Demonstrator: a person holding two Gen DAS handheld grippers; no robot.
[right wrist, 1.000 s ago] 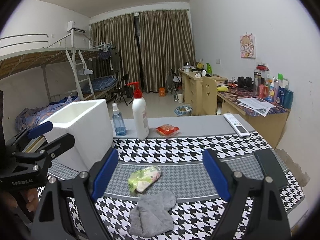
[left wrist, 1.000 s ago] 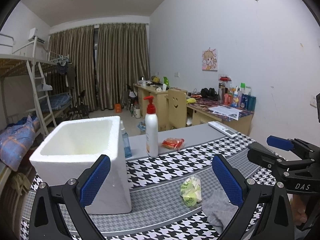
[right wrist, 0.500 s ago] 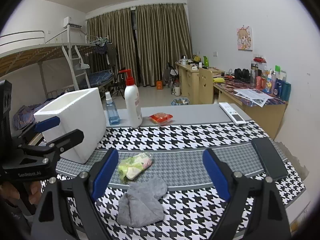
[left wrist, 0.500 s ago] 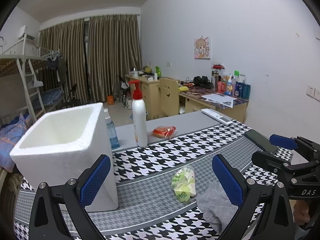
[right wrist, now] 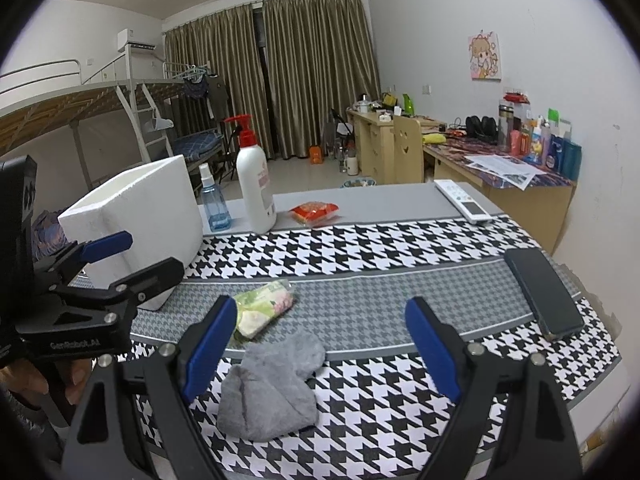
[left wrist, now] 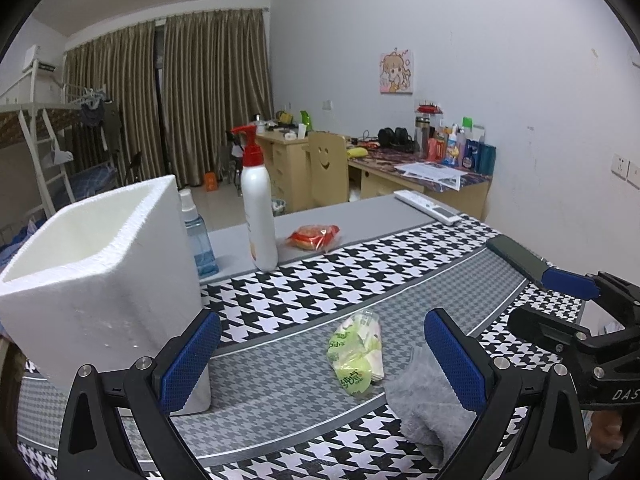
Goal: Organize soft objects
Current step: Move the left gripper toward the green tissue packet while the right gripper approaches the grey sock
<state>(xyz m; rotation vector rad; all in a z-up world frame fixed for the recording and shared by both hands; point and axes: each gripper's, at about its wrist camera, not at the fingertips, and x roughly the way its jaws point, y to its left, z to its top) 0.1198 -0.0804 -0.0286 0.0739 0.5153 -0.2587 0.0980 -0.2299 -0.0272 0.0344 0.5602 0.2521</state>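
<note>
Between the spread fingers of the left gripper (left wrist: 322, 354), a green tissue pack (left wrist: 354, 354) lies on the houndstooth tablecloth (left wrist: 360, 276), with nothing held. Just beside the pack, partly behind the left gripper's right-hand finger, sits a crumpled grey cloth (left wrist: 430, 404). Beyond that gripper's left-hand finger stands a white foam box (left wrist: 100, 276), open at the top. The right gripper (right wrist: 320, 350) also has its jaws wide and empty; the grey cloth lies between them, nearer its left-hand finger, and the tissue pack peeks out just past that finger. Farther ahead of both grippers stand a white pump bottle (right wrist: 254, 184), a small blue spray bottle (right wrist: 214, 200) and a red snack packet (right wrist: 314, 212). A dark phone (right wrist: 542, 292) lies off beyond the right gripper's right-hand finger.
</note>
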